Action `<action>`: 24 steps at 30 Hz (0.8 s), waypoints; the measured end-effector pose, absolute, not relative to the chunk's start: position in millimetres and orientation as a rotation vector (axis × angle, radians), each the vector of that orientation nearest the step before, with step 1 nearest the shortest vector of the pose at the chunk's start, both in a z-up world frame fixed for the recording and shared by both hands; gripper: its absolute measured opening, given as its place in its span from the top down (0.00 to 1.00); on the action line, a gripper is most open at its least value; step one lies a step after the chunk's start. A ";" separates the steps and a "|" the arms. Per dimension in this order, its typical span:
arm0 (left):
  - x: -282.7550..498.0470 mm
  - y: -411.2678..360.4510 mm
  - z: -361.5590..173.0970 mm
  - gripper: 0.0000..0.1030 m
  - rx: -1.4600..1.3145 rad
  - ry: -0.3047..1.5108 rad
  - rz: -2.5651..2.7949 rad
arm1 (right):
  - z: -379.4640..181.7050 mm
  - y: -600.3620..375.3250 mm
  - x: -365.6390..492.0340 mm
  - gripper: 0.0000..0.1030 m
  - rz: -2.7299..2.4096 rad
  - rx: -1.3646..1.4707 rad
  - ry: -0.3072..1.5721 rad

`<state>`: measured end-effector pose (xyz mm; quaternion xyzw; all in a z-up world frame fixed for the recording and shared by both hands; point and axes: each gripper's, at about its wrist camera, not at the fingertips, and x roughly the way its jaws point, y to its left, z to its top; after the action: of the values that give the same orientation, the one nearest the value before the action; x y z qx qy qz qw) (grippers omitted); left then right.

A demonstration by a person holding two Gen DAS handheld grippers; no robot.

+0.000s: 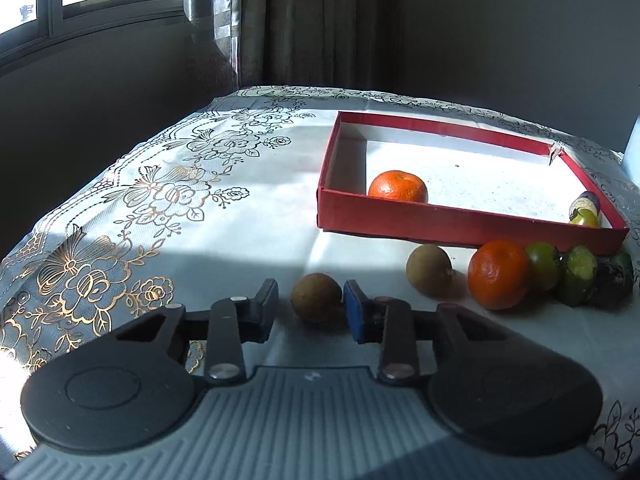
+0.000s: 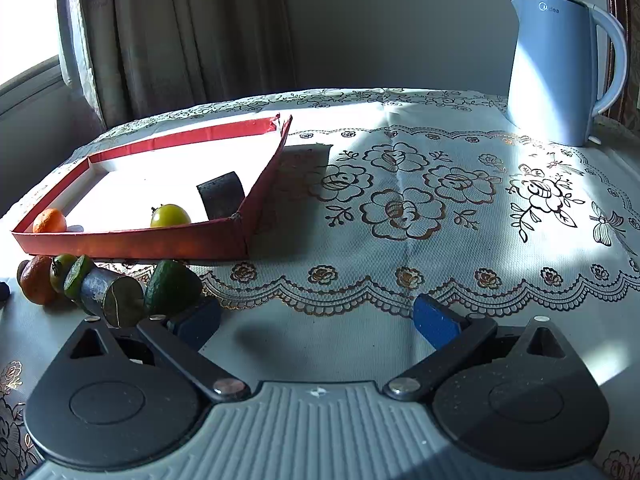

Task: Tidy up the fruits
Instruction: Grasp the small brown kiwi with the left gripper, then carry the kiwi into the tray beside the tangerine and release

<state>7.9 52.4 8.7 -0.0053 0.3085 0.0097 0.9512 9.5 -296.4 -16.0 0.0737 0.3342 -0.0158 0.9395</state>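
Low in the middle of the left view, the left gripper [image 1: 310, 312] pinches a brown kiwi [image 1: 316, 297] (the pick-up step). Next: lift it into the red box [image 1: 460, 222]. The right gripper [image 2: 316, 322] is spread, empty.

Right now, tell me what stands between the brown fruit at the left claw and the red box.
Nothing on the cloth between brown fruit and red box. Only the box's near wall to lift over; an orange sits just behind it. A second brown fruit lies off right.
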 end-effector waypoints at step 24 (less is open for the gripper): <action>4.7 50.2 8.7 0.75 0.003 0.615 0.034 | -16.1 -296.4 9.7 0.00 -0.028 0.153 0.684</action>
<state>4.7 50.2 8.7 0.0012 0.3029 0.0167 0.9529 9.7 -296.4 -16.1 0.0748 0.3349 -0.0136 0.9392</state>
